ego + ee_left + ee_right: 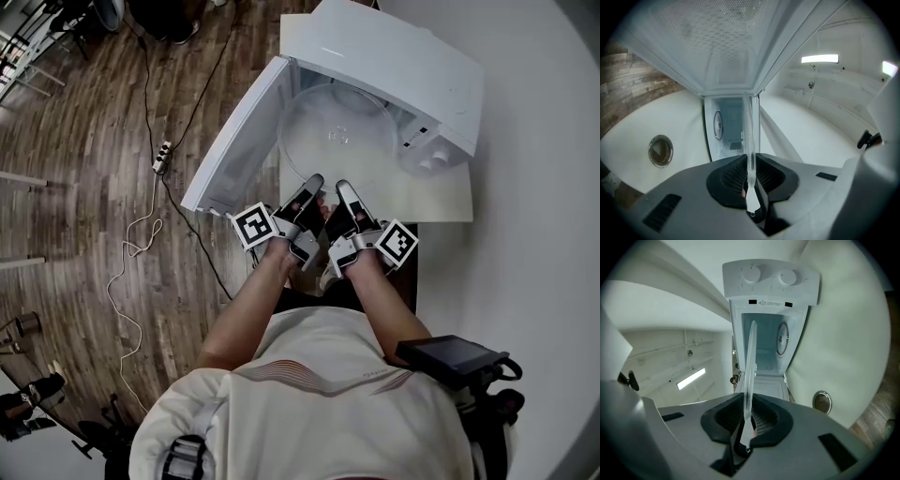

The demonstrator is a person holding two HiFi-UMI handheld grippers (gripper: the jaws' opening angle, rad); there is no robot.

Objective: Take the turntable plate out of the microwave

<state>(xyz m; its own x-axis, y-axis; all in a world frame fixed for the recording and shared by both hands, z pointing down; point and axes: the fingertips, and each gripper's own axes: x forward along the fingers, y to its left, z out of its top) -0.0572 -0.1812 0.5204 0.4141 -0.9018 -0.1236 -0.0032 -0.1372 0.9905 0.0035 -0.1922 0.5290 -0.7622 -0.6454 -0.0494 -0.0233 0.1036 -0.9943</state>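
Left claw [312, 185] and right claw [343, 190] side by side, jaws clamped, forearms [251, 309] stretched forward

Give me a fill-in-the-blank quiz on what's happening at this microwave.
The door of the microwave stands ____.
The turntable plate is made of clear ____.
Grippers clamped on its rim, the left gripper and right gripper, number ____.
Missing words: open, glass, two.

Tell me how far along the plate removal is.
Done: microwave door open, left gripper and right gripper clamped on the turntable plate. In hand: plate held at the microwave mouth, apparently mostly out. Left: draw it clear, set it down.
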